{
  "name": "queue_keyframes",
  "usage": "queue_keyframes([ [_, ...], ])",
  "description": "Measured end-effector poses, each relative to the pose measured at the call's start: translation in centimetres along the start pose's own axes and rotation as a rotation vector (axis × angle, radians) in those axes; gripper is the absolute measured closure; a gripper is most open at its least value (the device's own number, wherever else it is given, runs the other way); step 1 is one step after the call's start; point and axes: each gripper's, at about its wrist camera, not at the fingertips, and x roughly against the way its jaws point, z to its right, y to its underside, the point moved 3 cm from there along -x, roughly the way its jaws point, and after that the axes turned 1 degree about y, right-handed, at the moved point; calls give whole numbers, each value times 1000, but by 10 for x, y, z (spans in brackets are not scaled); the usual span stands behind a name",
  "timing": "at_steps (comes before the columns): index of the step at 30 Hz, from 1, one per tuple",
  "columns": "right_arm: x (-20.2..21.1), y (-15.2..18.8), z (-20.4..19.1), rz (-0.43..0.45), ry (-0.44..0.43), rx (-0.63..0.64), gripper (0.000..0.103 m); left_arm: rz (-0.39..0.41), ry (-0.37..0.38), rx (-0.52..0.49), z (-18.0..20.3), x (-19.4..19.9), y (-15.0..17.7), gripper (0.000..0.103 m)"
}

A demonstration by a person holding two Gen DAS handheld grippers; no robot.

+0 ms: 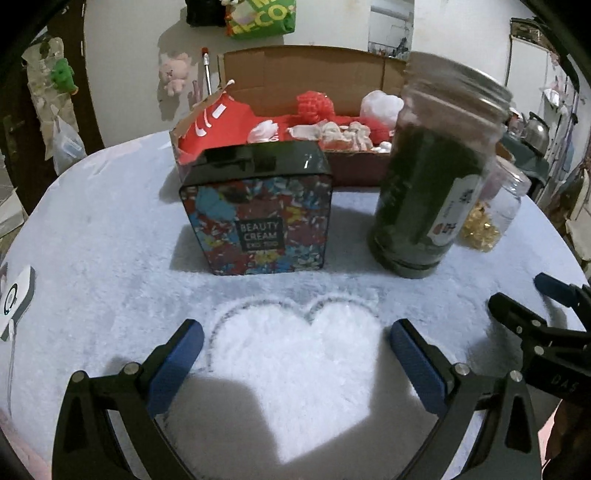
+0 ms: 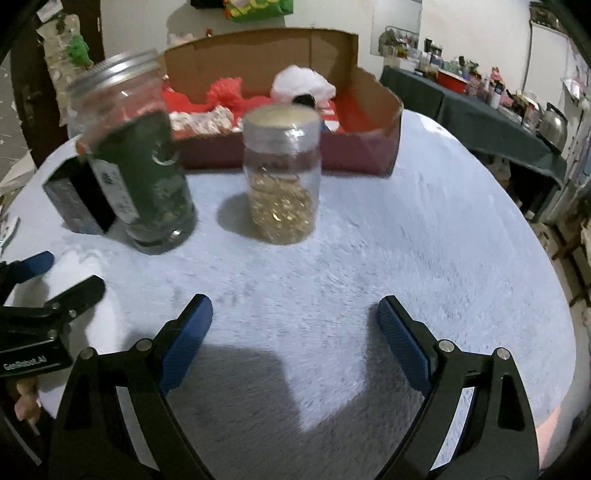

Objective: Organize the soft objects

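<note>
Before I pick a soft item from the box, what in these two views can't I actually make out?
- Cardboard box contents: in the left wrist view the Beauty Cream tin and dark green jar cover its front; the red and white items are a jumble.
- In the right wrist view, the gold-filled jar hides the box's middle; motion blur smears the rest.
- Dark green jar label: blurred in both views.
- Tin: mostly behind the green jar in the right wrist view.

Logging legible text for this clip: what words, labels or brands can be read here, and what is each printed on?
"BEAUTY CREAM": patterned tin; the line beneath is too blurred.
"GenRobot.AI": body of the left tool, as read in the right wrist view.
"DAS": partial lettering on the right tool, cut off by the frame edge.
Green bag on the wall: large letters, cut off, unreadable.
Dark jar label: print too blurred.
</note>
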Motion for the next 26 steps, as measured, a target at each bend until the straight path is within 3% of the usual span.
queue_keyframes([
  [26, -1, 3, 0, 20, 13, -3, 7, 5, -21, 18, 0, -3, 3, 0],
])
